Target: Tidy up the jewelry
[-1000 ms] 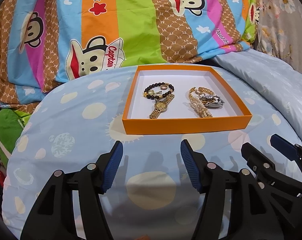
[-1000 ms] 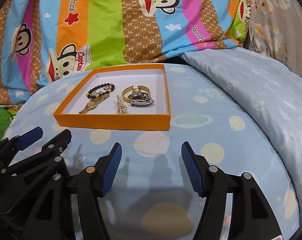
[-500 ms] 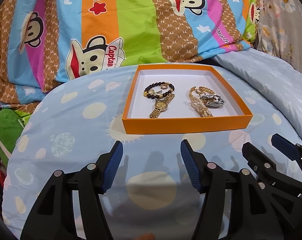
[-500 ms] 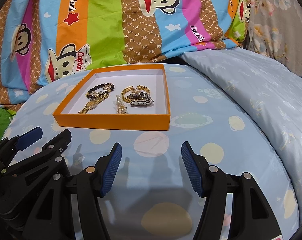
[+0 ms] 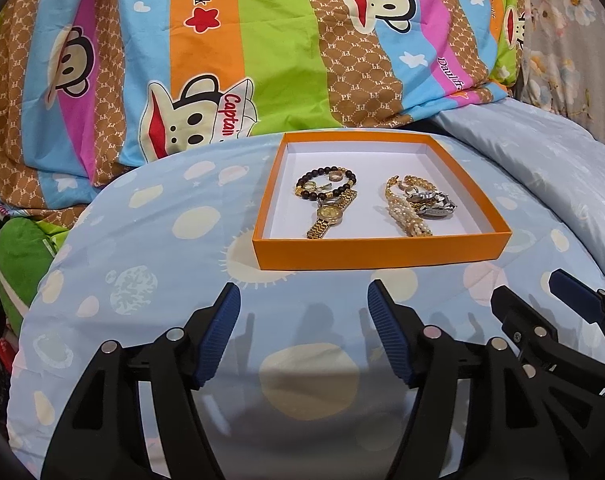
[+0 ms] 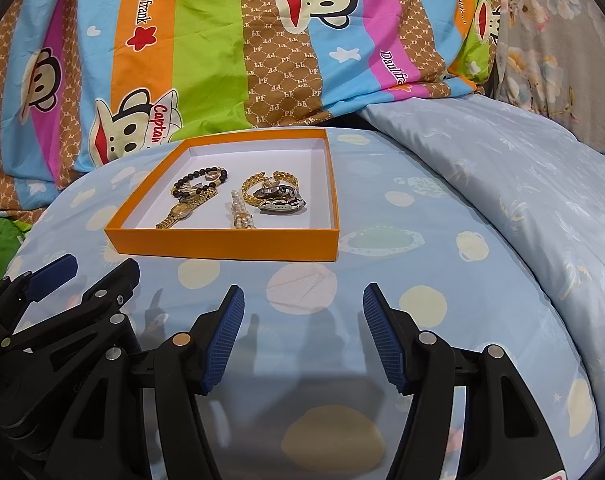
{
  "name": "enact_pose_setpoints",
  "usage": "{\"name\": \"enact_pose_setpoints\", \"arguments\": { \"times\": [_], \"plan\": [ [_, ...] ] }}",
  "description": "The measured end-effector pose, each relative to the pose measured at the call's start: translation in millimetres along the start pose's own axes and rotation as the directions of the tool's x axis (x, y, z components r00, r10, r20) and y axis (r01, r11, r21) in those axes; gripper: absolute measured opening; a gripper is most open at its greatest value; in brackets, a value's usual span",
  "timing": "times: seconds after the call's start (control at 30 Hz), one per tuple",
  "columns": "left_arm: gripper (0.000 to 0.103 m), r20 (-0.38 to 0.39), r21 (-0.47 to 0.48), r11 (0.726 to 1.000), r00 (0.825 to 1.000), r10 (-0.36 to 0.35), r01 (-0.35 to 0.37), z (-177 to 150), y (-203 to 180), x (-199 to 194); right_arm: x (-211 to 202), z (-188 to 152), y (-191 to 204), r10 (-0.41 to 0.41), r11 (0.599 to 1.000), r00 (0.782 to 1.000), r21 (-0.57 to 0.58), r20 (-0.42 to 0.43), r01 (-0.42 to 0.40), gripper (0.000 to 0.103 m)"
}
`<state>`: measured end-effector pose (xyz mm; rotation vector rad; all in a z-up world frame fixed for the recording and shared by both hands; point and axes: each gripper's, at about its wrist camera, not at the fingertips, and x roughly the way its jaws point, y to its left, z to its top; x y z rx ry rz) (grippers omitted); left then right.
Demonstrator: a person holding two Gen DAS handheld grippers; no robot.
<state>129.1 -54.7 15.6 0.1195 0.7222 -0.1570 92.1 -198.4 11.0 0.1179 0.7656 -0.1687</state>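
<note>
Hovering side by side over the pale blue planet-print bed quilt (image 5: 150, 248), left gripper (image 5: 302, 336) and right gripper (image 6: 302, 336) hold empty, half-spread jaws, the left's just widening, likely readying a pick; beyond, tangled gold bracelets and watches (image 5: 330, 204) lie inside the shallow orange cardboard box (image 5: 382, 254).

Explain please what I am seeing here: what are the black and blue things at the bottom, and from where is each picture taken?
No robot is here. A person holds a clamp-like tool in each hand, and each tool carries a camera looking forward along its two fingers.

The left wrist view shows the left hand-held gripper; its jaws have just been opening and nothing is between them. The right wrist view shows the right hand-held gripper, also open and empty. Each gripper also appears at the edge of the other's view.

Both hover over a blue bedcover. On it sits an orange box holding a gold watch, a dark bead bracelet, a pearl strand, a gold chain bracelet and a silver watch. A striped cartoon blanket lies behind.
</note>
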Motion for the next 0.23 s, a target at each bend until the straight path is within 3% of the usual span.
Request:
{"name": "enact_pose_setpoints", "arguments": {
  "times": [0.23],
  "plan": [
    [0.063,0.008,0.007,1.000,1.000,0.022,-0.023,-0.1,-1.2,-2.1,-1.1,-0.4,-0.1,-0.012,1.000,1.000,-0.004,-0.001,0.012,0.061]
  ]
}}
